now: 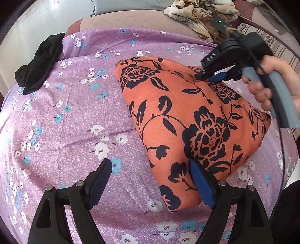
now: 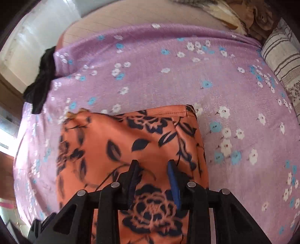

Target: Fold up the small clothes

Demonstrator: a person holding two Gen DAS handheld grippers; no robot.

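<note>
Two claws observed over one orange floral garment (image 1: pixel 187 120), folded and lying on purple flowered sheet (image 1: pixel 75 112) of bed. Left claw (image 1: pixel 150 180) seen released, jaws spread wide; its blue-padded finger (image 1: pixel 200 180) resting at near edge of garment, other finger over bare sheet. Right claw (image 1: pixel 204 76) noted at far side of garment, tips down against fabric; in left wrist view gap could not be judged. In right wrist view, right claw (image 2: pixel 152 167) found parted, jaws set moderately apart above the cloth, nothing seen pinched between them; picture blurred there. Person's right hand (image 1: pixel 266 82) wrapped around grey handle of that tool.

Black garment (image 1: pixel 39 63) recorded crumpled at far left edge of sheet, well apart from orange piece. Heap of beige patterned cloth (image 1: pixel 200 13) noted at far side of bed, beyond the sheet. Striped fabric (image 2: pixel 281 62) present at right margin.
</note>
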